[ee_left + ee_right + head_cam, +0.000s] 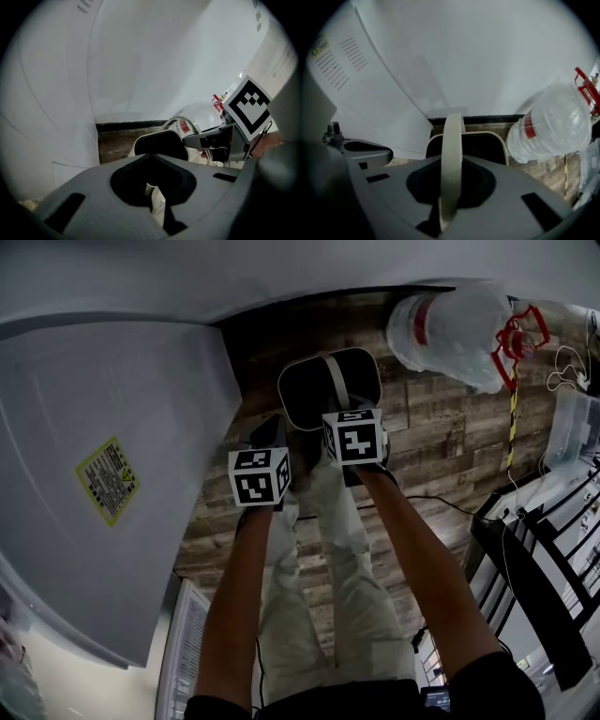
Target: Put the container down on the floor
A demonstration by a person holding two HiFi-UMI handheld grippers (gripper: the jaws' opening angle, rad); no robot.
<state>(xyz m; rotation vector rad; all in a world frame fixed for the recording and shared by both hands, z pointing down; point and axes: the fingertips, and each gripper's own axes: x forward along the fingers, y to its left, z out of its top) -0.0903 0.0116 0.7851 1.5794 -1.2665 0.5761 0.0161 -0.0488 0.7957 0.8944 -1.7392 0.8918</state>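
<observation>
Hanging just ahead of our right gripper [449, 197], whose jaws are clamped on its pale handle [452, 150], the container [328, 388] is over the wooden floor [441, 432]. Our left gripper [154, 199] has its jaws together beside it. We fear it swinging on that loop and landing tilted, or bumping the water bottle [553, 122] right of the jaws.

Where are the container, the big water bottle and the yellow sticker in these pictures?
container [314, 390]: head view, on its dark inside.
water bottle [450, 329]: head view, on its clear body.
yellow sticker [108, 479]: head view, on its middle.
</observation>
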